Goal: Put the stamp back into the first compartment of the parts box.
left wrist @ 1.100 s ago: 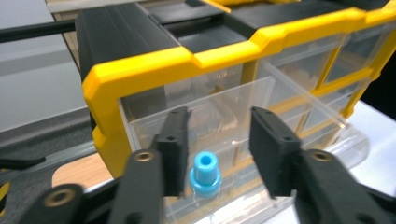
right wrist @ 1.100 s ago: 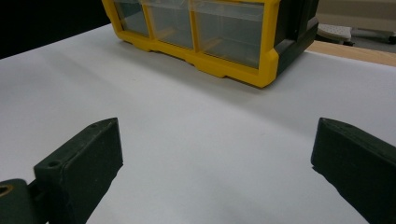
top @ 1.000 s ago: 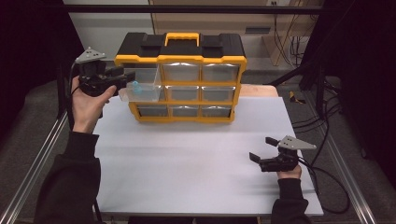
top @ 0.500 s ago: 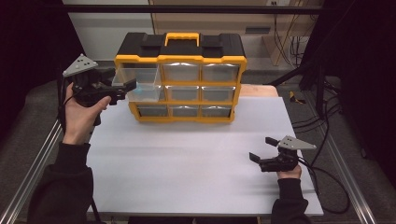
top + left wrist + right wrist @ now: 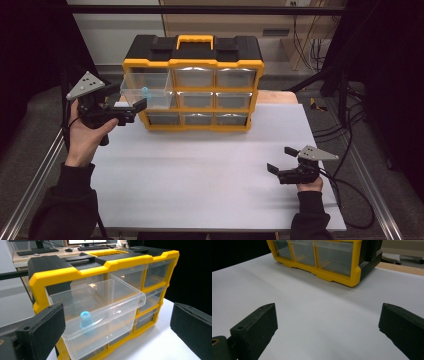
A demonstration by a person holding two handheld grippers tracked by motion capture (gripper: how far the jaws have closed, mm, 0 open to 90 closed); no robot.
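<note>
Top-left clear plastic drawer [image 5: 100, 315] of yellow-and-black organiser cabinet [image 5: 194, 85] pulled out, small blue cap-like piece [image 5: 86, 319] inside. Left hand-held gripper [image 5: 131, 106] released, beside drawer. Right hand-held gripper [image 5: 281, 160] released, idle on white worktop [image 5: 200, 170]. Likely next: reaching in for blue piece, jaws narrowed.

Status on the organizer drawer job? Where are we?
Done: top-left drawer of the organizer is pulled out, a small blue piece inside. In hand: nothing; left tool open beside the drawer, right tool open over the table. Left, probably: closing the drawer.
</note>
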